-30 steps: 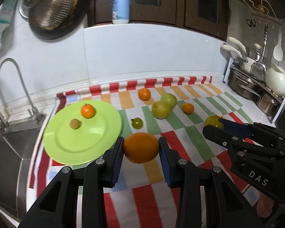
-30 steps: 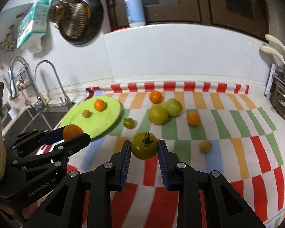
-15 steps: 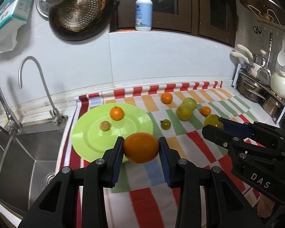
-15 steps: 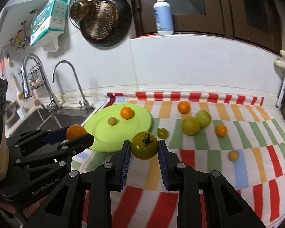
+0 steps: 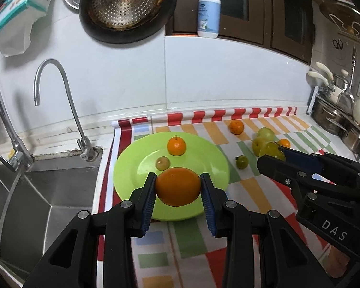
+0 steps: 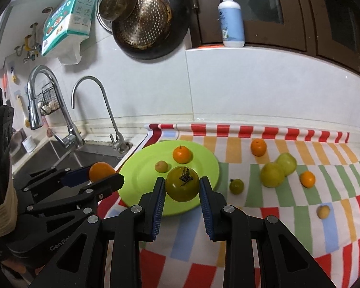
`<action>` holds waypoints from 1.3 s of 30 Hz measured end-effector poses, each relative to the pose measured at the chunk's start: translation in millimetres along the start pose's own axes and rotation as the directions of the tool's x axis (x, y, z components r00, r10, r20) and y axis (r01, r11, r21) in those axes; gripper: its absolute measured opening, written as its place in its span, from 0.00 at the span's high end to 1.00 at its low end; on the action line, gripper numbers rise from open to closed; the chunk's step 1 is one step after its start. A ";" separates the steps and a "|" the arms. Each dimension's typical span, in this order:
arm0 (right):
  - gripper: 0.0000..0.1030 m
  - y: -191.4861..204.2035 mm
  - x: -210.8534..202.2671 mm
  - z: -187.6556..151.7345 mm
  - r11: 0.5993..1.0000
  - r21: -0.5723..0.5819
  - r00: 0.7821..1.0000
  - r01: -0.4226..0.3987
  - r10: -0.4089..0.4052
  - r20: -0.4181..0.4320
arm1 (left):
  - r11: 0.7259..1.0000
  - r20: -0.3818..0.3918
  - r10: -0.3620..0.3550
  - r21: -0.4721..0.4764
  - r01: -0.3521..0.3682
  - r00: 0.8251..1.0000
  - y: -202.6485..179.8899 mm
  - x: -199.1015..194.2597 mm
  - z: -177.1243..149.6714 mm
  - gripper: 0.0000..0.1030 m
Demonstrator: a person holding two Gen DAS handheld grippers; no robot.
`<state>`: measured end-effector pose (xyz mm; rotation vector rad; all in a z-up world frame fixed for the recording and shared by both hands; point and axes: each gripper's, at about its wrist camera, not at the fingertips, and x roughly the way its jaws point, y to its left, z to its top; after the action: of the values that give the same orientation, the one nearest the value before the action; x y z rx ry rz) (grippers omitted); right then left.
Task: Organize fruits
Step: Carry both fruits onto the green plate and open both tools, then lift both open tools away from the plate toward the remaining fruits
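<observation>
Striped cloth (image 5: pixel 264 204) is covering the counter across the lower right of the left wrist view; steel sink (image 5: pixel 36 204) is sitting at lower left.

Green plate (image 5: pixel 204 168) is lying at frame centre on the cloth's sink-side end. It is holding two fruits: a small tangerine (image 5: pixel 176 146) toward the far side, and a smaller brownish-green fruit (image 5: pixel 162 163) just below-left of it, the two apart.

Left gripper (image 5: pixel 177 187) is showing at lower centre, jaws closed partway and clamping a large orange (image 5: pixel 178 186) over the plate's near portion; whether the orange is touching the plate, cannot tell.

Right gripper (image 6: pixel 182 187) is showing at lower centre of the right wrist view, jaws pinching a green tomato (image 6: pixel 182 183), stem up, over the plate's near right part.

Loose on the cloth, right half of that view: two pale green fruits (image 6: pixel 279 171) touching, an orange (image 6: pixel 258 147) behind them, a small orange (image 6: pixel 307 179), a small green tomato (image 6: pixel 236 186), a small yellow fruit (image 6: pixel 323 212).
</observation>
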<state>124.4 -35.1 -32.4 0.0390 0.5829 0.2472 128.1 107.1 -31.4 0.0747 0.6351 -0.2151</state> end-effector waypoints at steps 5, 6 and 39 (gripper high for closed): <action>0.71 4.9 21.9 4.5 1.000 -0.004 1.000 0.002 -0.002 -0.024 | 1.000 -0.018 -0.004 -0.008 0.003 1.000 12.3 21.0 4.4 0.65; 0.71 5.5 26.8 5.9 1.000 -0.007 1.000 0.002 -0.002 -0.028 | 1.000 -0.021 -0.005 -0.008 0.005 1.000 13.3 25.1 4.8 0.65; 0.64 -6.0 107.5 -6.4 1.000 0.003 0.984 0.022 -0.022 -0.177 | 1.000 -0.128 0.016 -0.007 -0.017 0.992 28.7 85.4 -7.5 0.55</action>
<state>208.9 -15.1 -96.4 0.0157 0.7602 0.2289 196.9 121.0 -88.2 0.0867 0.7631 -0.1927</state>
